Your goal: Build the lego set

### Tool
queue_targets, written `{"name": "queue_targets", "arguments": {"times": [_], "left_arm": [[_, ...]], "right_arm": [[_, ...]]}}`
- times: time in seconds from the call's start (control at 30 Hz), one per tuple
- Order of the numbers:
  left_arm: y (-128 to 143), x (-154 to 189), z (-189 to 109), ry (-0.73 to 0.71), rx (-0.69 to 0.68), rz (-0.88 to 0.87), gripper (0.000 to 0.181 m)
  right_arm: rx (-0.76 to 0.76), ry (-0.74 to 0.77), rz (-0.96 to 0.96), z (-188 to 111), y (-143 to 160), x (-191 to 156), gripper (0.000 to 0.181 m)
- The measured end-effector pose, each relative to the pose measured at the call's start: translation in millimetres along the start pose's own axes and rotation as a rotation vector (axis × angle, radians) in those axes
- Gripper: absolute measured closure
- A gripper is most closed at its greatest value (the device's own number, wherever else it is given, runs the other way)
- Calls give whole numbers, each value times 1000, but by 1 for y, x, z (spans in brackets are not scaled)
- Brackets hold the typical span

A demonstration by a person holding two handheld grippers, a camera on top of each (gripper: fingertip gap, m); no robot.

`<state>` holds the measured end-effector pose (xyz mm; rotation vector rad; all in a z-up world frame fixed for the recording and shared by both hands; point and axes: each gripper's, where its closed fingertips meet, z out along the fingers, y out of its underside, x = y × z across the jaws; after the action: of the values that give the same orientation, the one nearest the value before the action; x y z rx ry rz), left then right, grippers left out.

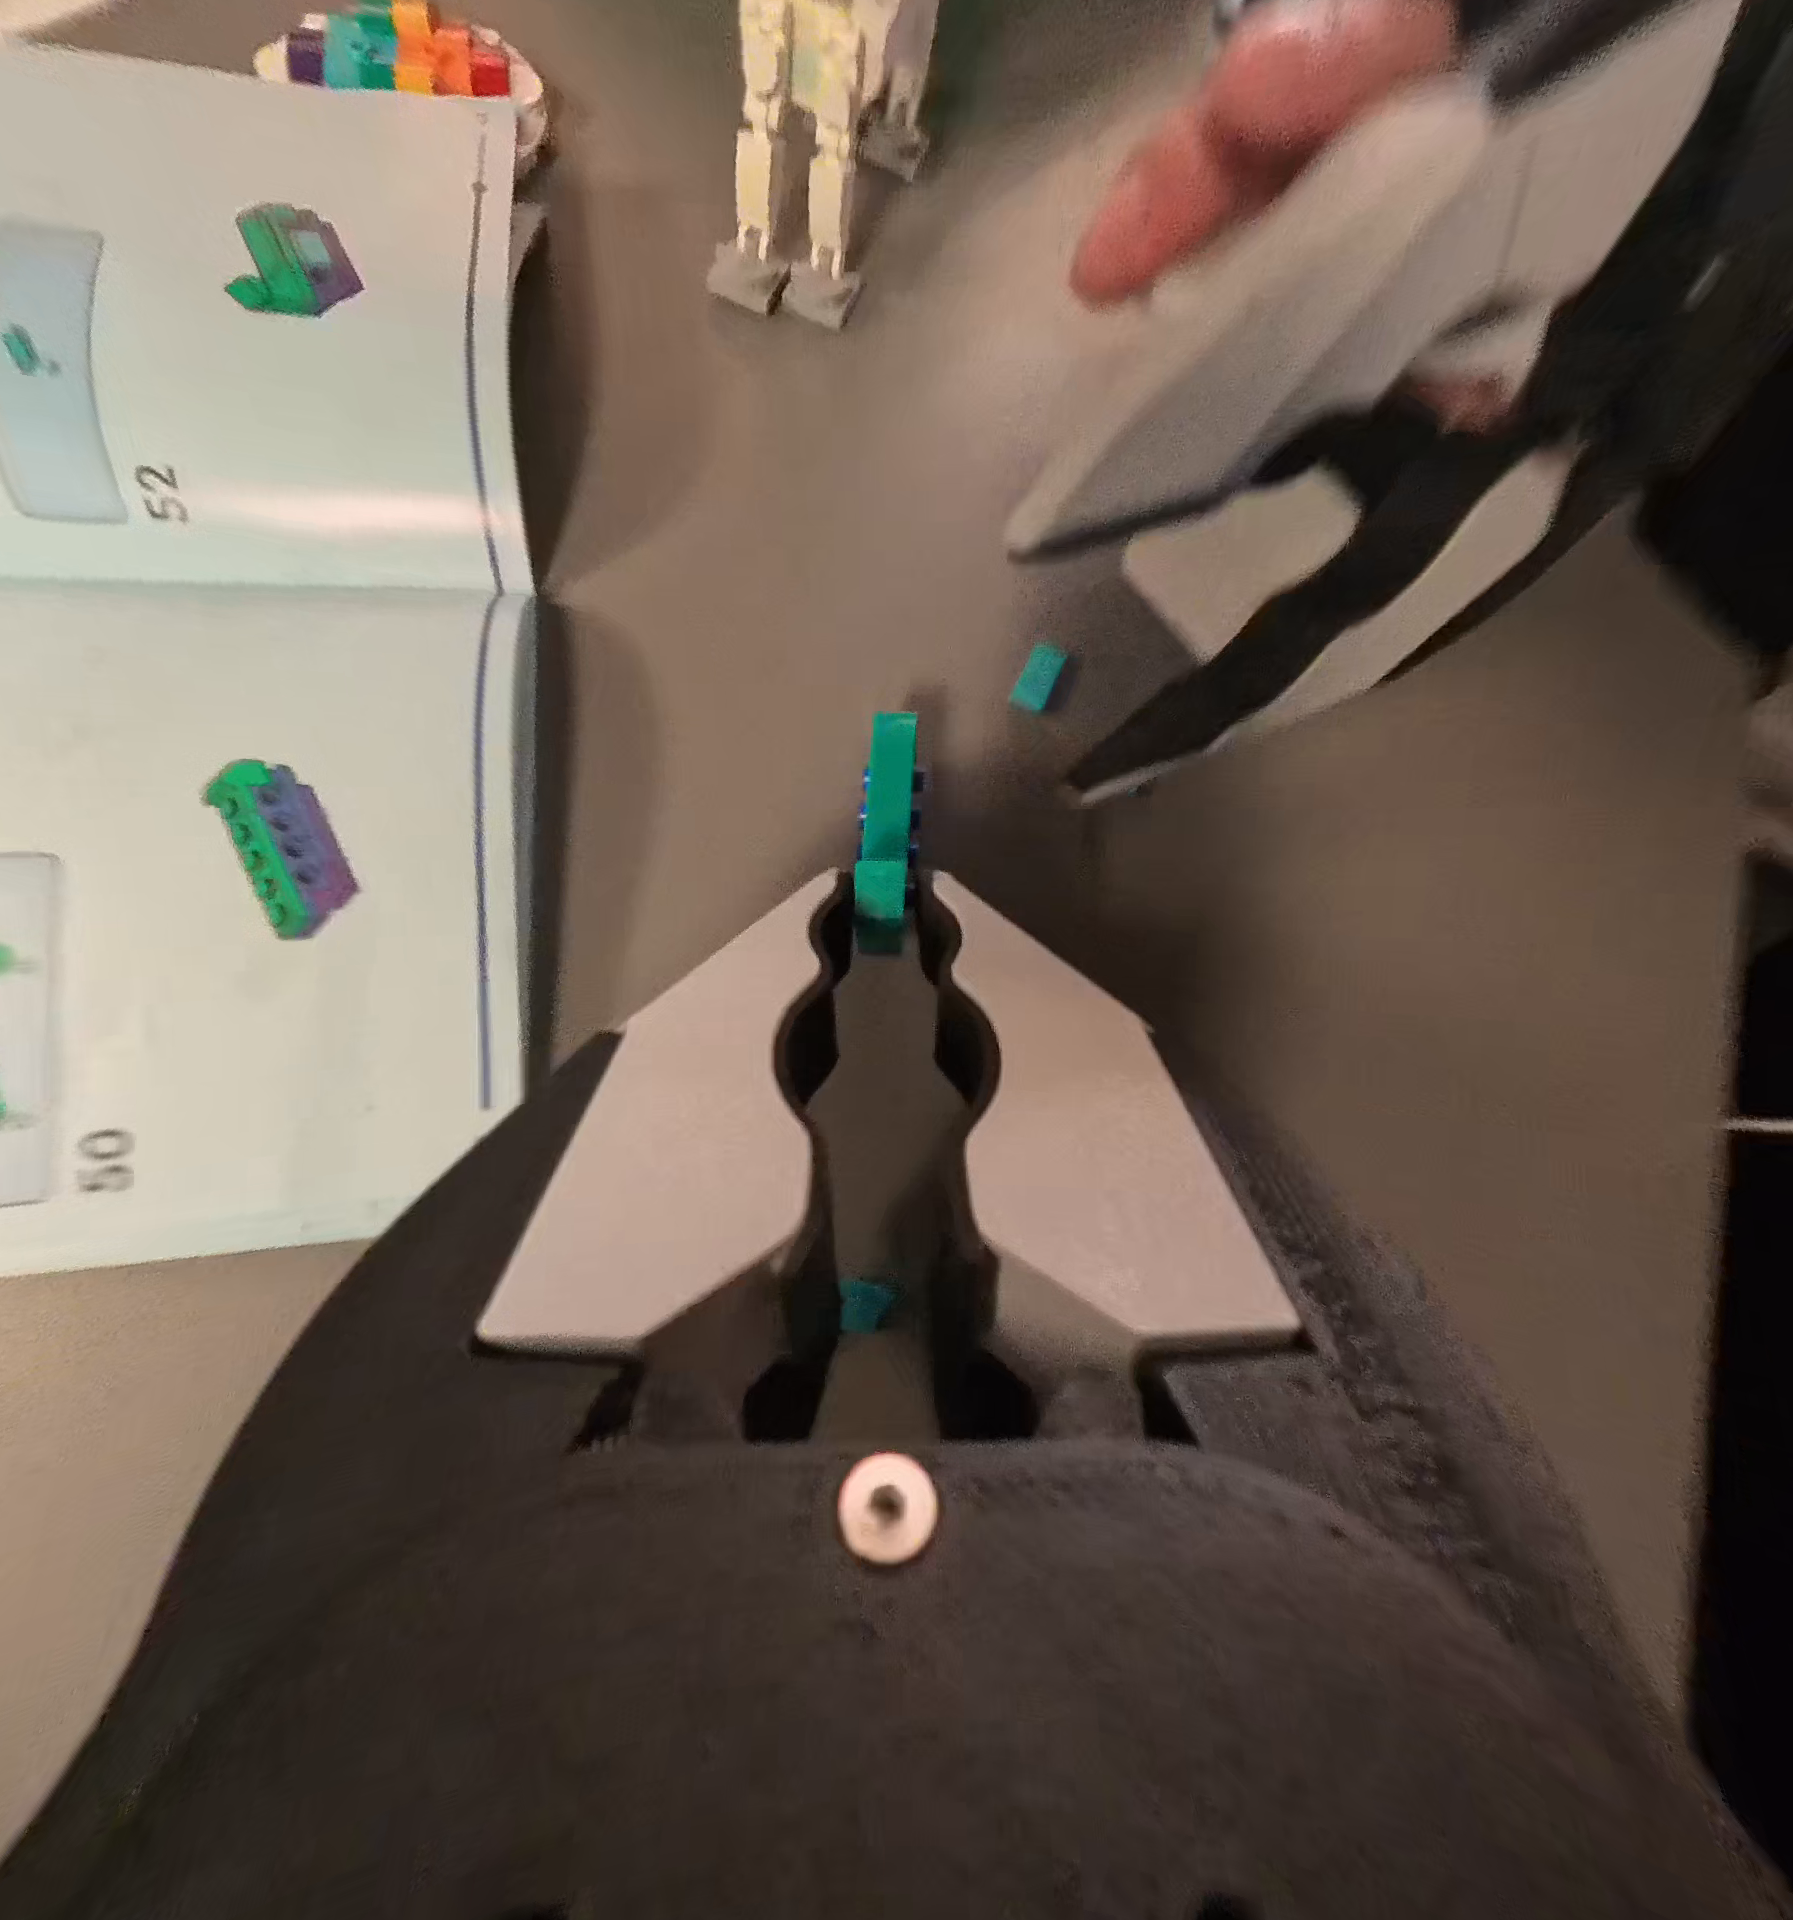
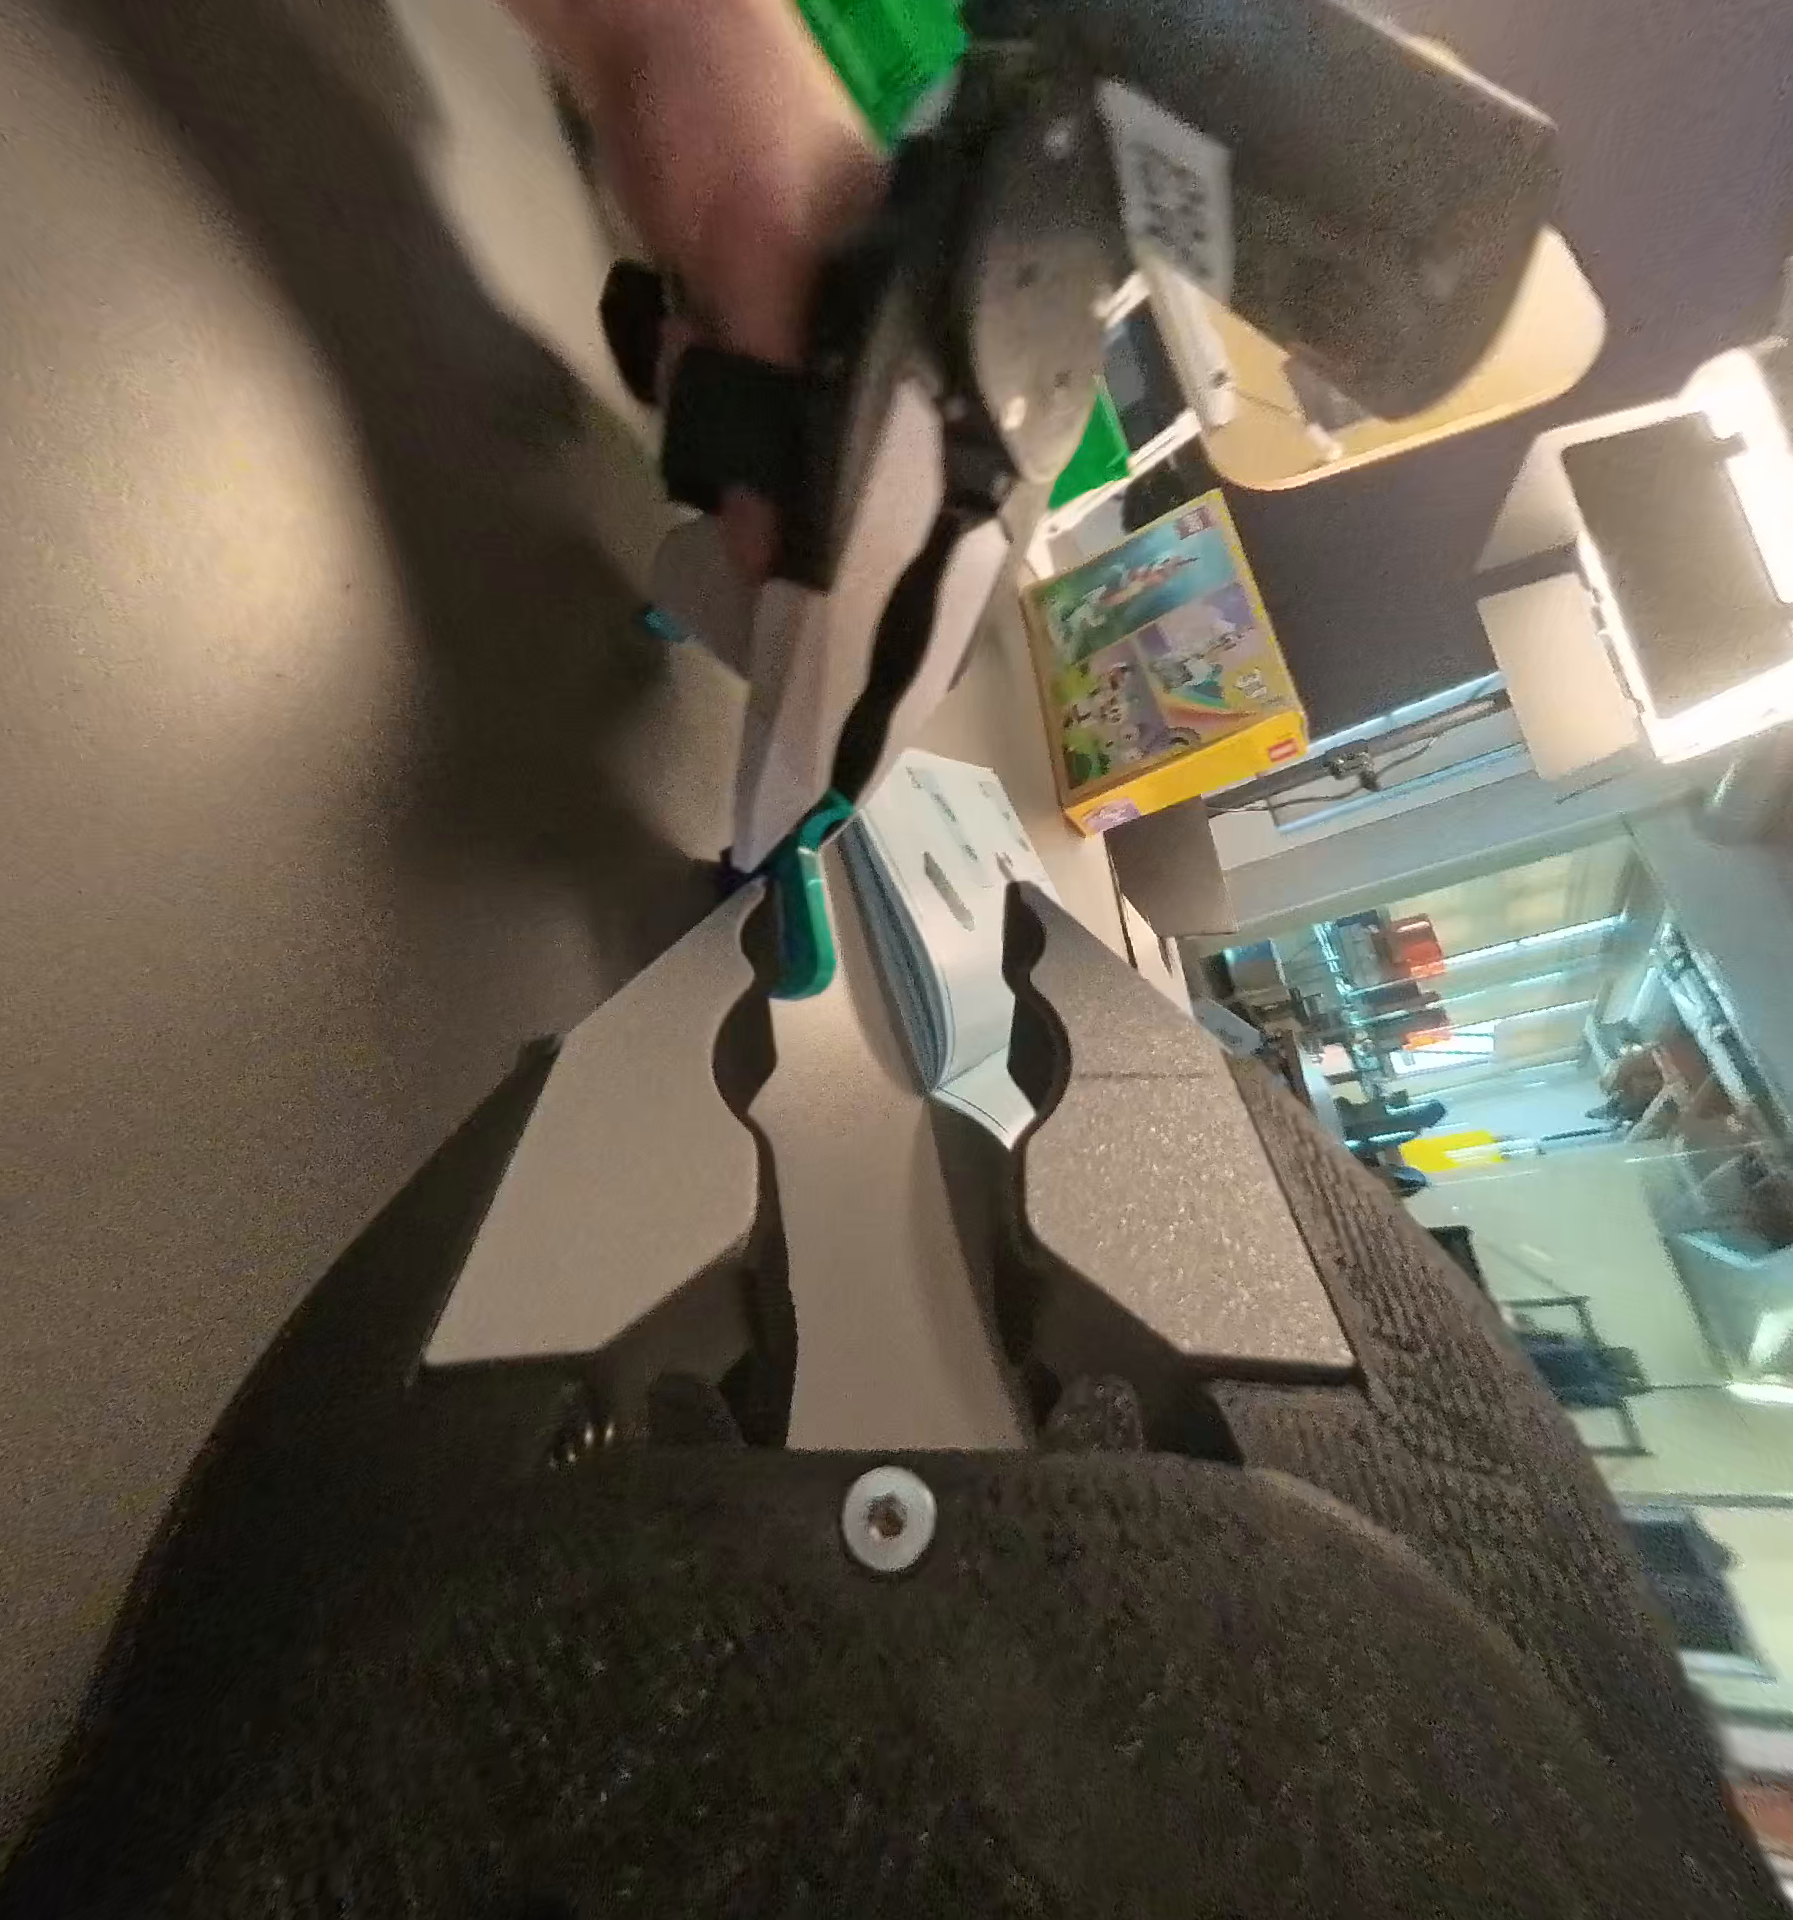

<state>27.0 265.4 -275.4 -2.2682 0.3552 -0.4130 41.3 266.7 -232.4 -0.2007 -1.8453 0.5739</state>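
Observation:
My left gripper [image 1: 887, 883] is shut on a small green and blue lego assembly [image 1: 892, 790], held edge-on above the table. The same assembly [image 2: 804, 914] shows in the right wrist view, right against my right gripper's left fingertip. My right gripper [image 2: 887, 904] is open and empty. Its fingers [image 1: 1235, 681] come in from the upper right of the left wrist view. A loose teal brick [image 1: 1039, 677] lies on the table between their tips. Another teal piece [image 1: 864, 1304] lies under my left gripper's fingers.
An open instruction booklet [image 1: 248, 623] lies to the left. A white lego figure [image 1: 809, 156] and a rainbow-coloured build [image 1: 404, 52] stand at the far side. A lego box [image 2: 1162, 665] stands past the booklet [image 2: 933, 914] near the table [image 1: 1391, 1039] edge. The gap from one gripper's tips to the other's is roughly 5 cm. The teal piece [image 1: 864, 1304] is about 8 cm from my left fingertips. It turns up in the right wrist view [image 2: 651, 623] as well.

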Motion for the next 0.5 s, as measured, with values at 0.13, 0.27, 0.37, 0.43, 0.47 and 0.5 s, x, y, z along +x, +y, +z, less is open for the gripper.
{"name": "queue_targets", "arguments": {"times": [0.13, 0.27, 0.37, 0.43, 0.47, 0.5], "left_arm": [[-13, 17, -12, 229, 89, -219, 170], [-16, 30, -19, 370, 127, -299, 170], [-16, 32, -18, 364, 159, -263, 169], [-19, 27, -19, 294, 213, -182, 141], [-20, 22, -20, 223, 245, -99, 130], [-21, 18, -22, 140, 271, 4, 123]], "right_arm": [[-79, -19, -142, 8, 6, -11, 132], [-89, -10, -189, 9, 0, -13, 145], [-107, -34, -172, 9, 1, -14, 158], [-138, -71, -93, 8, 8, -15, 159], [-142, -77, -51, 7, 10, -14, 159], [-142, -83, -13, 5, 11, -12, 159]]}}
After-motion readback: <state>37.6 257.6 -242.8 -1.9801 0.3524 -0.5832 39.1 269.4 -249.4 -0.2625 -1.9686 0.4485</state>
